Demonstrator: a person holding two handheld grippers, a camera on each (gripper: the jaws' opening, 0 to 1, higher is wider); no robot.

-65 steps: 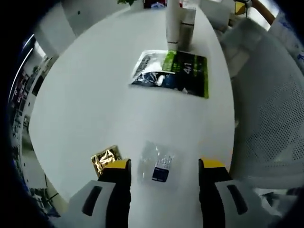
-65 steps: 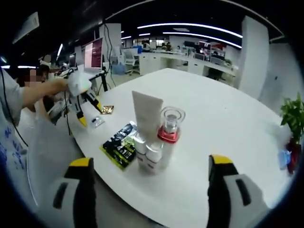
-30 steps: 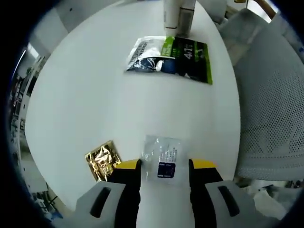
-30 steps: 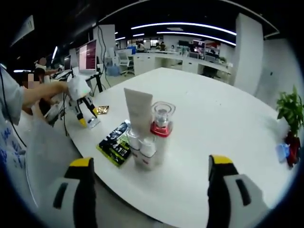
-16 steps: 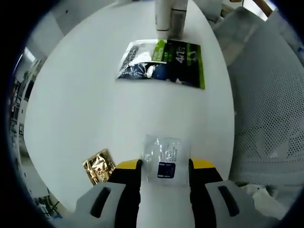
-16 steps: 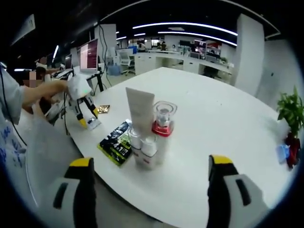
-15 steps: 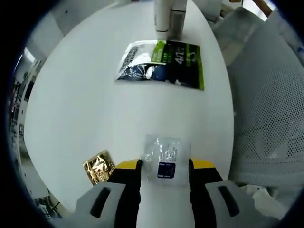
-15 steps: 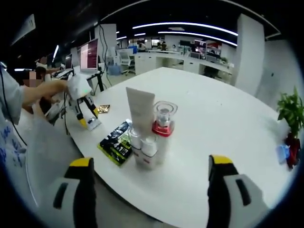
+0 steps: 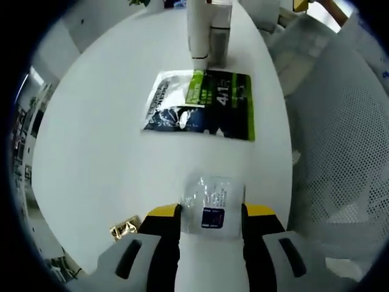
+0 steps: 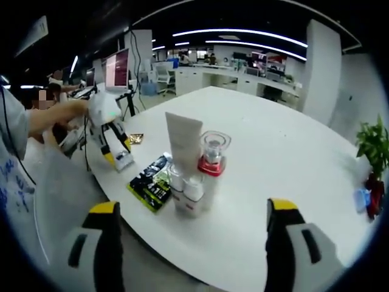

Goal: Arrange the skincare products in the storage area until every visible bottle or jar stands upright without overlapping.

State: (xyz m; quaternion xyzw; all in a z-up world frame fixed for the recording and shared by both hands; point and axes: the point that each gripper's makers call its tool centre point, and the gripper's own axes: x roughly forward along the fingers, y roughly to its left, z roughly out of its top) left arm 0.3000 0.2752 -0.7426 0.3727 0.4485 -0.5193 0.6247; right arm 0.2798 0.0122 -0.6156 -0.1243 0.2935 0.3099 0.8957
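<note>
**Sachet pinched at the table's edge**

On the white table (image 9: 103, 134), near its edge, the left gripper (image 9: 211, 212) had its yellow-tipped jaws drawn in against the two sides of a small clear sachet (image 9: 209, 204) with a dark blue label, clamped on it. In the right gripper view that same gripper (image 10: 115, 157) was seen from afar, held by a person's hand (image 10: 73, 111), with the sachet (image 10: 123, 160) at its tips. A crumpled gold packet (image 9: 123, 230) lay just beside the left jaw, apart from the sachet. Farther in lay a flat black-and-green pouch (image 9: 200, 104) (printed with white digits), and just beyond it stood the skincare cluster, all upright: a white tube (image 10: 183, 141) on its cap, a clear jar with a red collar (image 10: 213, 159), and two small white-capped bottles (image 10: 186, 193) in front, packed close together.

The right gripper (image 10: 190, 210) hung well short of the cluster, its jaws spread wide with nothing between them. A potted plant (image 10: 372, 146) stood at the far right.
</note>
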